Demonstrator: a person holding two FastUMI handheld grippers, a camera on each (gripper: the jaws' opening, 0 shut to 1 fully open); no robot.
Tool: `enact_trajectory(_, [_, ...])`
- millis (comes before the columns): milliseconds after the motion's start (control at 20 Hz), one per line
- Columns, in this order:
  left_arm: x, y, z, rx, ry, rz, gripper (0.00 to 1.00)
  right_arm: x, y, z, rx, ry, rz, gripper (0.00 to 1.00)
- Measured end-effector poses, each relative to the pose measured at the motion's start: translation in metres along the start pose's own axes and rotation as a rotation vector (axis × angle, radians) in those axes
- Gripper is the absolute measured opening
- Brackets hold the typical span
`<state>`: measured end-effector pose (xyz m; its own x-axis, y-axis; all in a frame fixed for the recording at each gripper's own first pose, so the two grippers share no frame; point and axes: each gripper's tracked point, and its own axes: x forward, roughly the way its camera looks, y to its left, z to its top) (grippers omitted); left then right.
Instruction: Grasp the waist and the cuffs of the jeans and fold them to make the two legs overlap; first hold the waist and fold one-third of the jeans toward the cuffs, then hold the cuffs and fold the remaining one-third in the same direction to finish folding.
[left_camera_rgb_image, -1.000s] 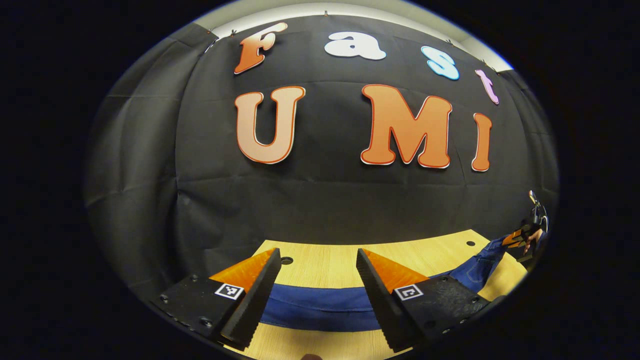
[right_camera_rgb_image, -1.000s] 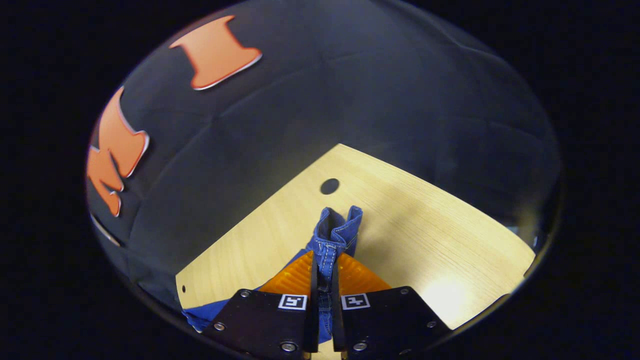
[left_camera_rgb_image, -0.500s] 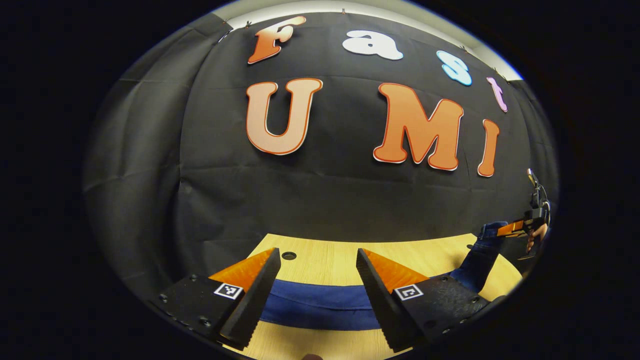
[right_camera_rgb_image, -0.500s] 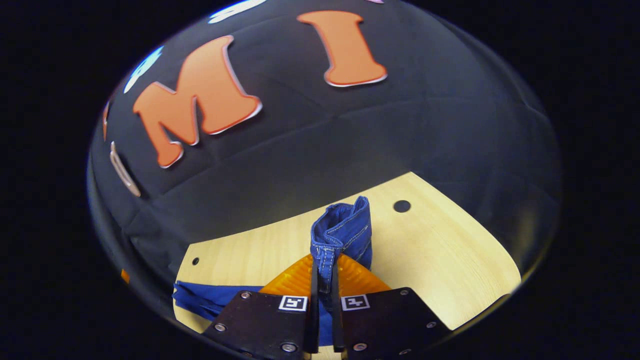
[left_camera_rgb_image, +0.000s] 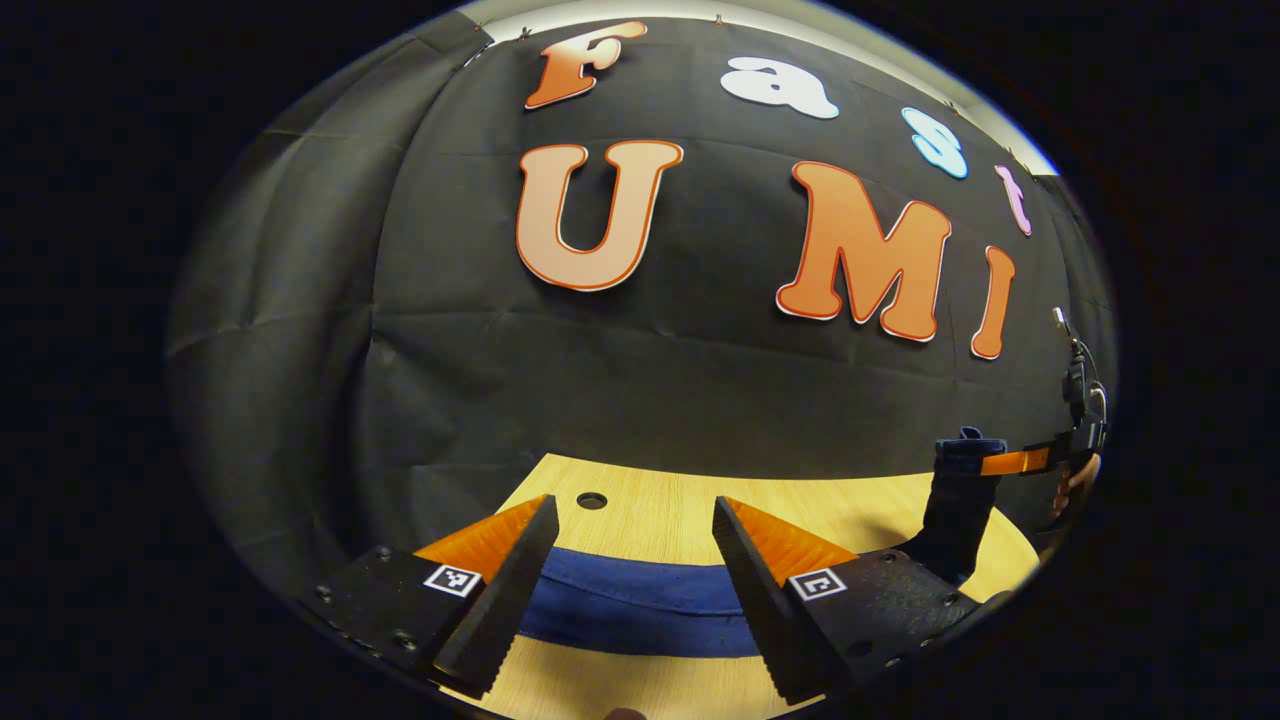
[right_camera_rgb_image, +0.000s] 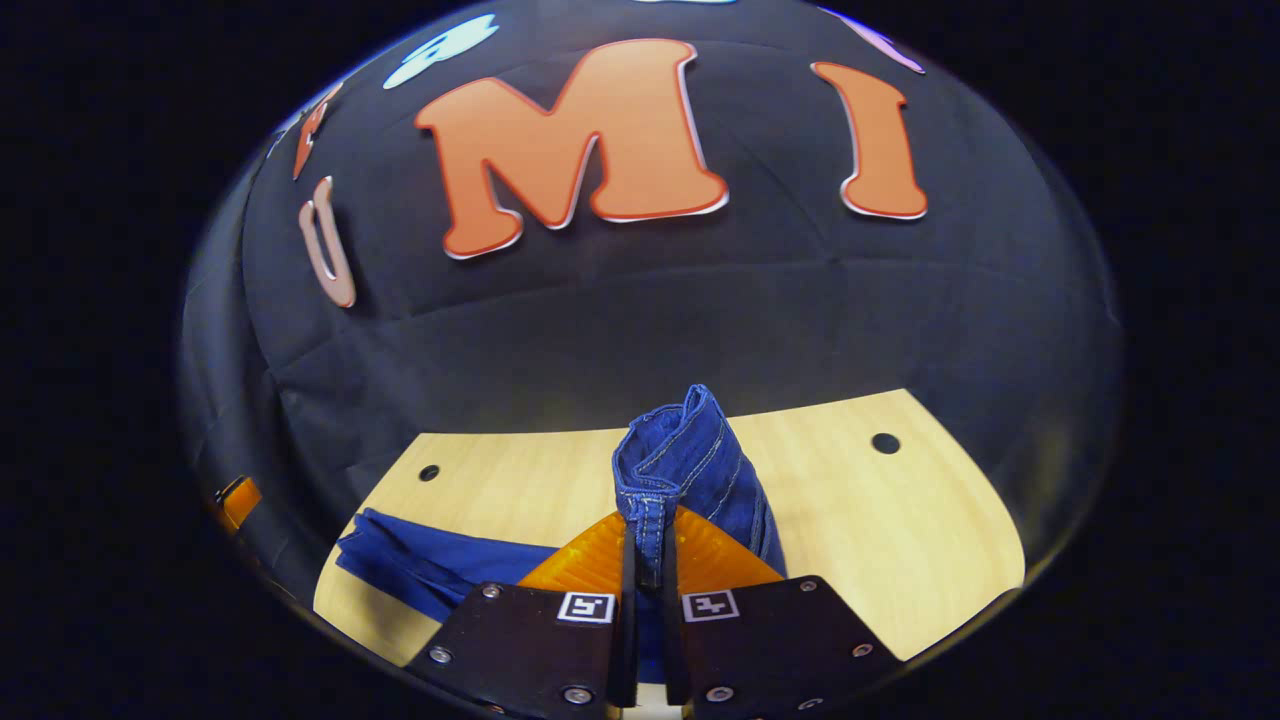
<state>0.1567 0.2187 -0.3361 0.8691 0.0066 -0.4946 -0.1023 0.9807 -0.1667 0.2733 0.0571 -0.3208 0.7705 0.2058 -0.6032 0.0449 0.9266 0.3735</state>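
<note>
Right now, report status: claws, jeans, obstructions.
Right claw shut on blue denim jeans, end lifted off light wooden table. Left claw open above flat jeans part. Nothing in the way.

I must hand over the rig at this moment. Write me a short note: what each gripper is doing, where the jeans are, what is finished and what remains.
Right gripper: jaws shut on one end of the blue denim jeans, lifted above the light wooden table. Whether that end is the waist or the cuffs, I cannot tell.
Left gripper: jaws open, holding nothing, low over the part of the jeans that lies flat on the table.
Done: one end grasped and raised.
Left: carry the raised end over the flat part and lay it down, then finish the remaining folds.
</note>
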Motion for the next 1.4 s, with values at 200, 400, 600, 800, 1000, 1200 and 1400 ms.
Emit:
enact_trajectory(200, [0.002, 0.018, -0.012, -0.021, 0.022, 0.020, 0.96, 0.003, 0.048, -0.034, -0.082, 0.041, 0.048, 0.11])
enact_trajectory(400, [0.003, 0.039, -0.028, -0.031, 0.064, 0.056, 0.96, 0.021, 0.068, -0.075, -0.133, 0.102, 0.060, 0.11])
enact_trajectory(600, [0.008, 0.052, -0.047, -0.049, 0.121, 0.076, 0.96, 0.036, 0.087, -0.108, -0.151, 0.161, 0.086, 0.11])
enact_trajectory(800, [0.020, 0.054, -0.074, -0.098, 0.212, 0.075, 0.96, 0.031, 0.101, -0.139, -0.146, 0.259, 0.134, 0.10])
enact_trajectory(1000, [0.032, 0.058, -0.121, -0.282, 0.379, 0.064, 0.96, 0.009, 0.119, -0.149, -0.178, 0.279, 0.209, 0.34])
enact_trajectory(1200, [0.034, 0.068, -0.173, -0.524, 0.525, 0.095, 0.96, -0.002, 0.112, -0.132, -0.211, 0.225, 0.203, 0.60])
enact_trajectory(1400, [0.040, 0.095, -0.201, -0.743, 0.567, 0.147, 0.96, -0.014, 0.086, -0.098, -0.253, 0.133, 0.139, 0.75])
